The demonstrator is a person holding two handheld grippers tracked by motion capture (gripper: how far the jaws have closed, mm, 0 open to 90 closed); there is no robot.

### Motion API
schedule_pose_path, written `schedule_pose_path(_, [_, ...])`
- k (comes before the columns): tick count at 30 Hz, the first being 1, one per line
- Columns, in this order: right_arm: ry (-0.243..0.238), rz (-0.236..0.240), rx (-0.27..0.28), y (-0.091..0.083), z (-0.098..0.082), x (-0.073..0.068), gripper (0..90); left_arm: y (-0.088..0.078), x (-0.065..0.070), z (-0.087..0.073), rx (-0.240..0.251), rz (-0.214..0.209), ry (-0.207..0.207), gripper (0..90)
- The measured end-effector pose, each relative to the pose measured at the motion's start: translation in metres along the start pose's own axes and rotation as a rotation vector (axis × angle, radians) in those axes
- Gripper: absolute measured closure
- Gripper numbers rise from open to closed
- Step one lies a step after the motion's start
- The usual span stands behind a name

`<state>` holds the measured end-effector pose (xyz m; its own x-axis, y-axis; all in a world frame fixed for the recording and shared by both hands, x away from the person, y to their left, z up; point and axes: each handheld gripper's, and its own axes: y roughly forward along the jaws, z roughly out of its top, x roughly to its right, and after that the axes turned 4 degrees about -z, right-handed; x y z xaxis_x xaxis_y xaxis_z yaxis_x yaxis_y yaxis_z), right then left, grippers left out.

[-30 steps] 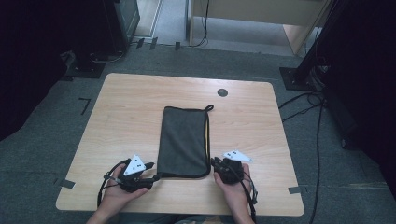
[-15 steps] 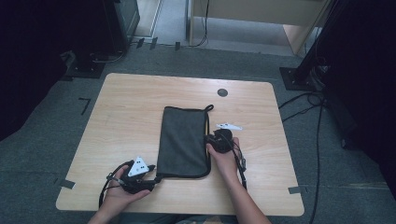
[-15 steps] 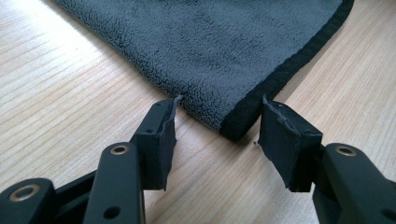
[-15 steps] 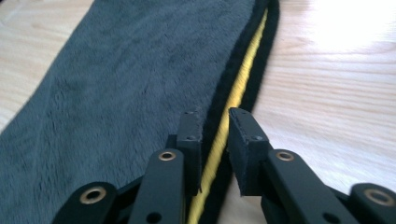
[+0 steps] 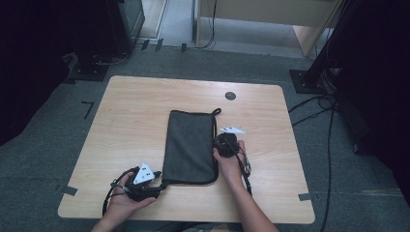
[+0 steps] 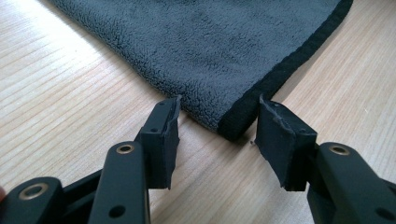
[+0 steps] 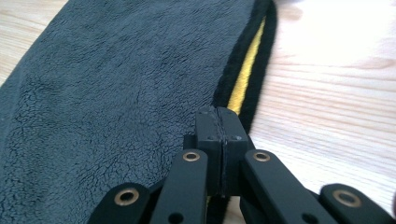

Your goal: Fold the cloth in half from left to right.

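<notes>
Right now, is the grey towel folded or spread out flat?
Folded. The towel lies as a narrow strip on the table, and a yellow layer peeks between its black-trimmed edges along the right side.

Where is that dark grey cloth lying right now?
In the high view, the folded cloth lies mid-table, between the left gripper at its near corner and the right gripper on its right edge.
</notes>
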<state>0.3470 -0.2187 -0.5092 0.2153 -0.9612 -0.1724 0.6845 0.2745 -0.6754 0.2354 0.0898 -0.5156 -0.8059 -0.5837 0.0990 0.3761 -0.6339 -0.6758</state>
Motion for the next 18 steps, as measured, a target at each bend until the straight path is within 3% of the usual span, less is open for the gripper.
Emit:
schedule_pose_path(2, [0.026,0.005,0.019,-0.005,0.001,0.003,89.7,0.0,0.0,0.0,0.001,-0.001,0.0,49.5])
schedule_pose_path(7, [0.005,-0.035,0.002,-0.004,-0.001,0.006,89.4,0.0,0.001,0.0,0.002,0.0,0.004,50.8])
schedule_pose_path(9, [-0.007,-0.03,-0.009,0.001,-0.002,0.01,84.3,0.0,0.001,0.0,-0.001,0.0,0.008,51.2])
schedule_pose_path(12, [0.023,-0.009,0.01,-0.001,0.001,0.016,79.1,-0.002,0.001,0.0,-0.003,-0.014,0.011,52.1])
schedule_pose_path(16, [0.04,-0.013,0.04,-0.003,0.003,0.022,77.2,-0.005,0.003,0.001,0.015,-0.027,0.034,60.9])
schedule_pose_path(18, [0.043,-0.007,0.058,-0.003,0.004,0.025,76.2,-0.005,0.005,0.002,0.009,-0.043,0.052,70.7])
